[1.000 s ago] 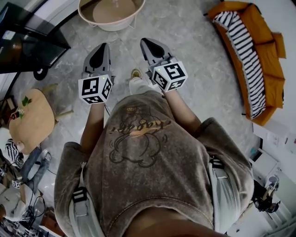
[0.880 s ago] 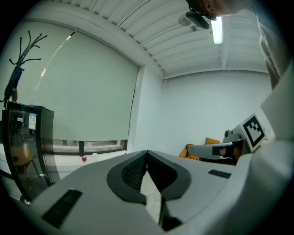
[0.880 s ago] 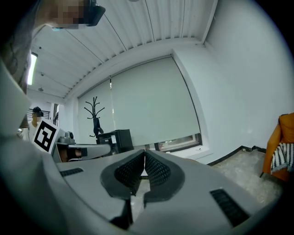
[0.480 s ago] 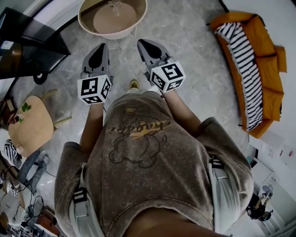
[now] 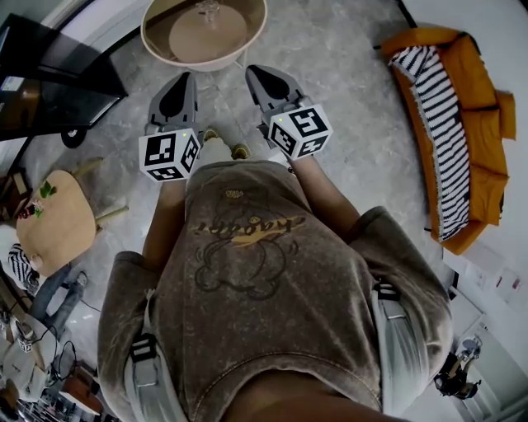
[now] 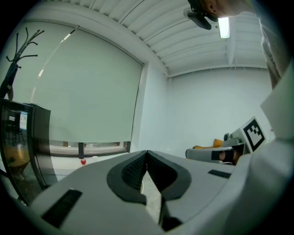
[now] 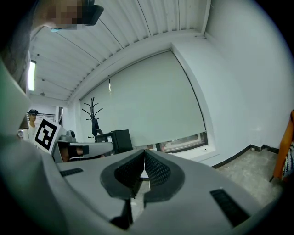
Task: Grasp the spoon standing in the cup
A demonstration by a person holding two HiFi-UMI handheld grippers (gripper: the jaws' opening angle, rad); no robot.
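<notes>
Both grippers are held out level in front of the person, side by side over the grey floor. My left gripper (image 5: 185, 78) (image 6: 147, 153) is shut with nothing between its pads. My right gripper (image 5: 256, 74) (image 7: 144, 153) is shut and empty too. Just beyond their tips stands a round beige table (image 5: 155, 45) with a raised rim. A small glassy object (image 5: 207, 8) stands on its far part, cut by the picture's top edge. No spoon can be made out there. Neither gripper view shows the table.
An orange sofa (image 5: 487, 124) with a striped blanket (image 5: 433, 107) lies at the right. A black cabinet (image 5: 49, 82) stands at the left, with a small wooden side table (image 5: 54, 227) nearer. A coat rack (image 7: 93, 117) stands by the blind-covered window (image 7: 151, 105).
The person has walked forward. The round table has come further into the head view and now lies just past the gripper tips. Both grippers stayed shut and side by side.
</notes>
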